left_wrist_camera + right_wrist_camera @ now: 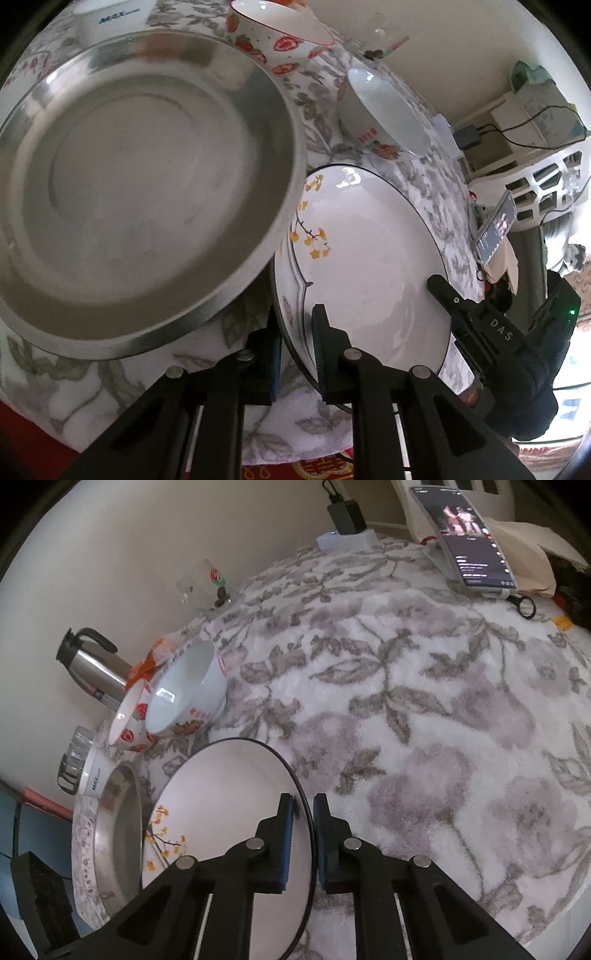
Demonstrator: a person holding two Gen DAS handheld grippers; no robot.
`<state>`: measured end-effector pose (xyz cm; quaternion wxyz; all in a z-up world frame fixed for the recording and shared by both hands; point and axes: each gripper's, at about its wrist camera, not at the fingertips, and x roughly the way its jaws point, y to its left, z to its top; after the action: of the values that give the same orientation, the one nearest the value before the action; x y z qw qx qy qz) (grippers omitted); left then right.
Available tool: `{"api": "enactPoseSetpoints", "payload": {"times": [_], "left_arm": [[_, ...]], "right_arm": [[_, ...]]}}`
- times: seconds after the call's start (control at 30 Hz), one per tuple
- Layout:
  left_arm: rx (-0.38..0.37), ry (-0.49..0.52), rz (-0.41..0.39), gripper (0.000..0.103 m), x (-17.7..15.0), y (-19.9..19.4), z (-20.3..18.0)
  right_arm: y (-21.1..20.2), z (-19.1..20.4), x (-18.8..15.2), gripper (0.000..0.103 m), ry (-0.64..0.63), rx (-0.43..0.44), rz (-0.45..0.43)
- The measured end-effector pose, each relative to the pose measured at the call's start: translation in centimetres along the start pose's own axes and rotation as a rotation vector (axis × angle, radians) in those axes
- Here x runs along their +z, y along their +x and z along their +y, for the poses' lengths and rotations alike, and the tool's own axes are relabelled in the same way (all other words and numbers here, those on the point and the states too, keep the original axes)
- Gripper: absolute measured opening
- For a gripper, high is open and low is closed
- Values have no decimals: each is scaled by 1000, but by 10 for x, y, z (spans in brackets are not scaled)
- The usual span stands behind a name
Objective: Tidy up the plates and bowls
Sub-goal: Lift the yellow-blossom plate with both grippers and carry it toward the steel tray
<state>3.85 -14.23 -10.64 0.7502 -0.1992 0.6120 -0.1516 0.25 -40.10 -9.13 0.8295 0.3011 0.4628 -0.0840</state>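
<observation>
Porcelain, glazed and rigid, made up the white plate with yellow blossoms: judged slippery under rubber pads, heavy enough to pivot in a one-edge pinch, and liable to chip if knocked against metal. Its thin dark rim looked the only practical place to take hold. The right gripper straddled that rim, one finger over the plate's face and one outside it, jaws narrow; whether the pads actually pressed the porcelain could not be told. The left gripper straddled the opposite edge of the same plate in like manner, jaws narrow, contact equally uncertain.

Ahead and to the left of the left gripper lay the steel plate, its rim overlapping the porcelain one. Steel would be lighter, tough, and just as slick.

The left wrist view alone showed the right gripper's dark body at the plate's far edge, and the steel plate's full face. The right wrist view alone showed the two strawberry-patterned bowls leaning together beyond the plate, a steel thermos behind them, a phone on its stand well ahead, and the floral cloth to the right.
</observation>
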Motion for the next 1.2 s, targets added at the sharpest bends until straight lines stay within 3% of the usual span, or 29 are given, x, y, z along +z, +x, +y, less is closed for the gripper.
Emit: {"api": "enactPoseSetpoints", "payload": {"times": [0.27,0.47,0.7,0.9,1.1,1.2], "left_arm": [[-18,107,80,17,-8,14,-20],[-35,58,117,16,-4,21,-15],[-11,47,74,16,0,15,-9],[-68,-43,33,16,5,15,6],[-96,-47,12,15,10,19,2],[-72,-16,3,15,11,20,-4]], "right_arm": [[-8,-29,0,16,93,-6,-17],[-9,-35,-2,17,100,4,-5],[-9,-43,-5,19,128,45,10],[-7,-44,-7,19,134,60,27],[-3,-43,-7,20,136,67,32],[-3,-43,-7,20,141,71,27]]}}
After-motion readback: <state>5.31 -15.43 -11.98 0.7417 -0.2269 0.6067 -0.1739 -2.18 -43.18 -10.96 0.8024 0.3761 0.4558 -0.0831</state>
